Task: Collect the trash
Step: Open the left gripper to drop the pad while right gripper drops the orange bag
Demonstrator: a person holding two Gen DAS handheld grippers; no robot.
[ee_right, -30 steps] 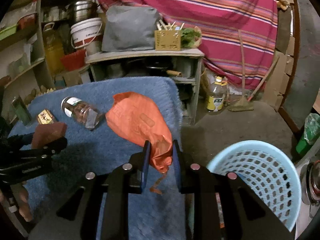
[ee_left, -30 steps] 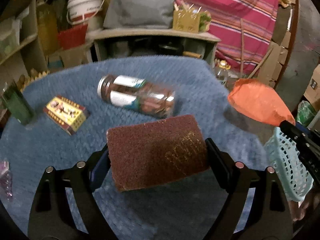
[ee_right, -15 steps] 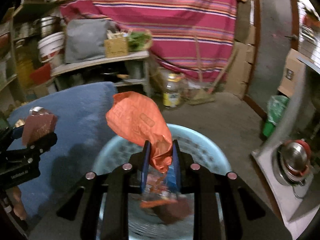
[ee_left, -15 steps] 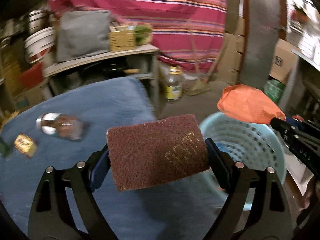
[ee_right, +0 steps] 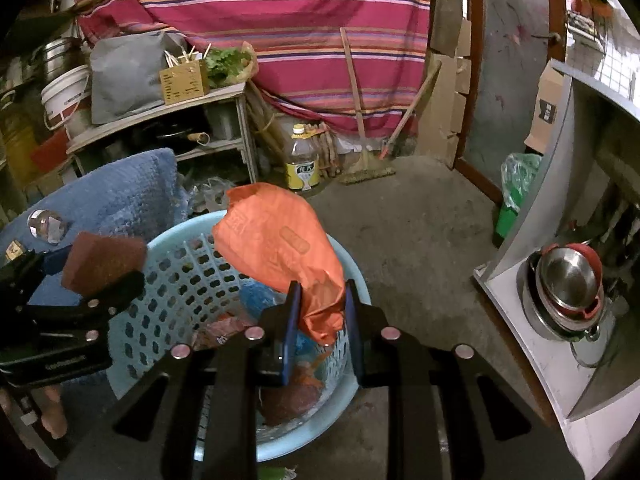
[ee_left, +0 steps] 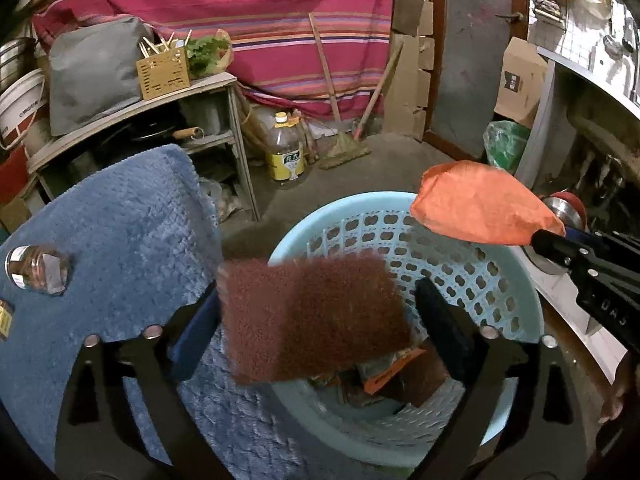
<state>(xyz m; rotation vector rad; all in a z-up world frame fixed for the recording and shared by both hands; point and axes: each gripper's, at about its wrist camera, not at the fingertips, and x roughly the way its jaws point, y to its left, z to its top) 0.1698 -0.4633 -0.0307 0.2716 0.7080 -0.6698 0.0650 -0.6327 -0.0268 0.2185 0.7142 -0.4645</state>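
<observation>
Blue basket (ee_left: 520, 320) holds wrappers (ee_left: 384, 376); scouring pad (ee_left: 312, 316) above.

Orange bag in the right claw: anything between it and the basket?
Nothing visible. The orange bag hangs pinched in the right claw above the open blue basket, which already holds some trash. The brown scouring pad sits off to the side.

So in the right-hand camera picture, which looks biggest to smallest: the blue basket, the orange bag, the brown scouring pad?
1. blue basket
2. orange bag
3. brown scouring pad

The bag sits nearest the lens, which inflates it.
</observation>
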